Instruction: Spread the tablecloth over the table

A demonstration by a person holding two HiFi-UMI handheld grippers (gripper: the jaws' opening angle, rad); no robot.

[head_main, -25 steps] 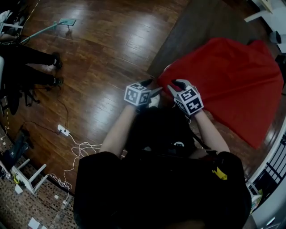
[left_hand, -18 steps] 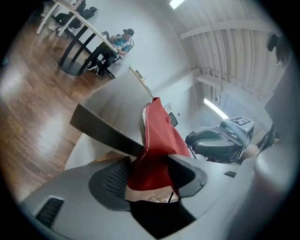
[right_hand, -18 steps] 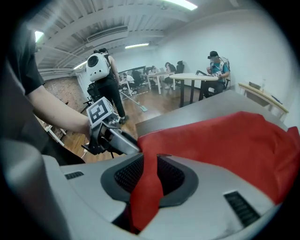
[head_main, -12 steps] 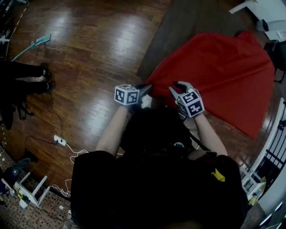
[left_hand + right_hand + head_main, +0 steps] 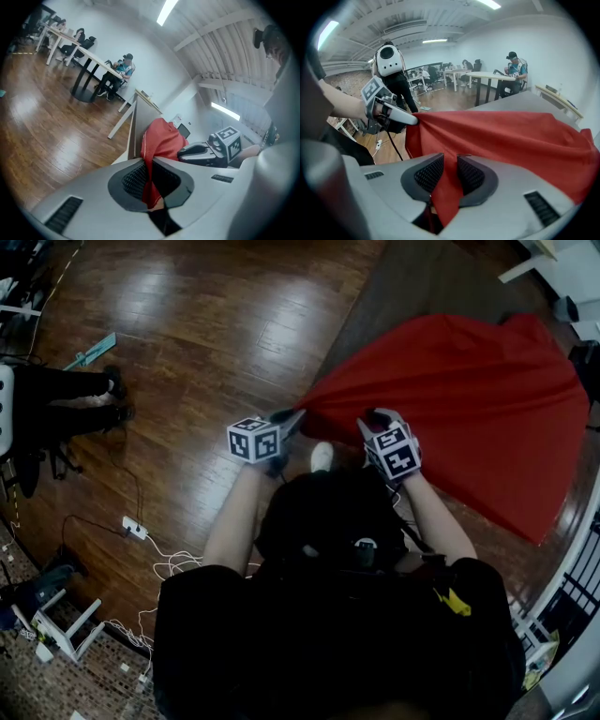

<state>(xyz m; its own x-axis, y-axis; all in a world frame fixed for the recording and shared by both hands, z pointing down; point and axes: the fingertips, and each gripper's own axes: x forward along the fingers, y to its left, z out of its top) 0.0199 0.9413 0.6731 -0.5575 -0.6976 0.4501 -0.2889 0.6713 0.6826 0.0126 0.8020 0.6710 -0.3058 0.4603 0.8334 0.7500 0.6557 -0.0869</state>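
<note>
tablecloth, thin red fabric, soft folds, flat grey tabletop

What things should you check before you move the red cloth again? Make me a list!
1. Left gripper pinching the tablecloth: ok, cloth sits between shut jaws.
2. Right gripper pinching the tablecloth: ok, red cloth clamped.
3. Table fully covered: not ok, bare top shows beyond the cloth.
4. Cloth lying flat: not ok, it is pulled into folds near the grippers.
5. Far edge free of snags: cannot tell.
</note>
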